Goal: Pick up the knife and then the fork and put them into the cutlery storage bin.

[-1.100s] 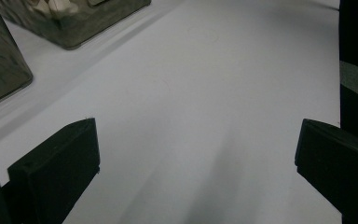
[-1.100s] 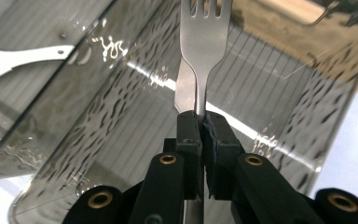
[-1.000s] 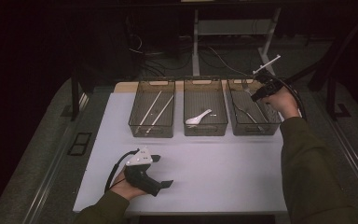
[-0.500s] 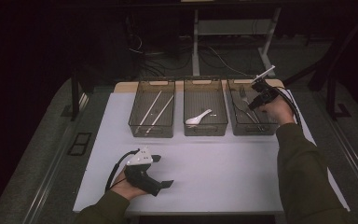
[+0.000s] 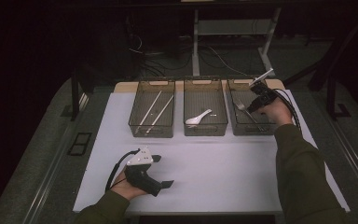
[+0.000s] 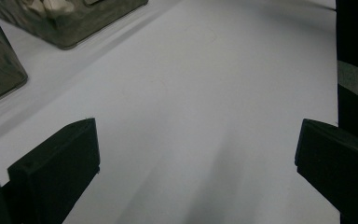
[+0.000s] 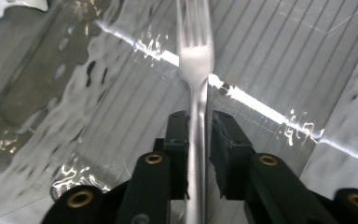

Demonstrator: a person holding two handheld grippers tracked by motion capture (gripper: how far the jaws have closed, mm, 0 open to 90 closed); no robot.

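The right gripper (image 5: 259, 97) hung over the rightmost of three wire baskets, its jaws having just been easing apart, with the fork (image 7: 194, 60) between them; in the right gripper view a thin gap showed on the right pad's side while the handle lay against the left pad, so the grip looked slackened rather than clenched. The fork pointed tines-away, its head over the ribbed floor of the right basket (image 5: 235, 126), with the basket's walls rising close on either side and little room to swing sideways. In the high view the fork (image 5: 240, 106) sat in the left half of that basket, near the wall shared with the gap toward the middle basket (image 5: 205, 129), which held a white spoon (image 5: 198, 118). The left basket (image 5: 151, 132) held two chopsticks (image 5: 154, 111) lying lengthwise. All three baskets stood in a row along the far edge of the white table (image 5: 223, 172). The near half of the table lay open, and there the left gripper (image 5: 161, 171) rested on the surface, jaws spread wide with nothing between them.
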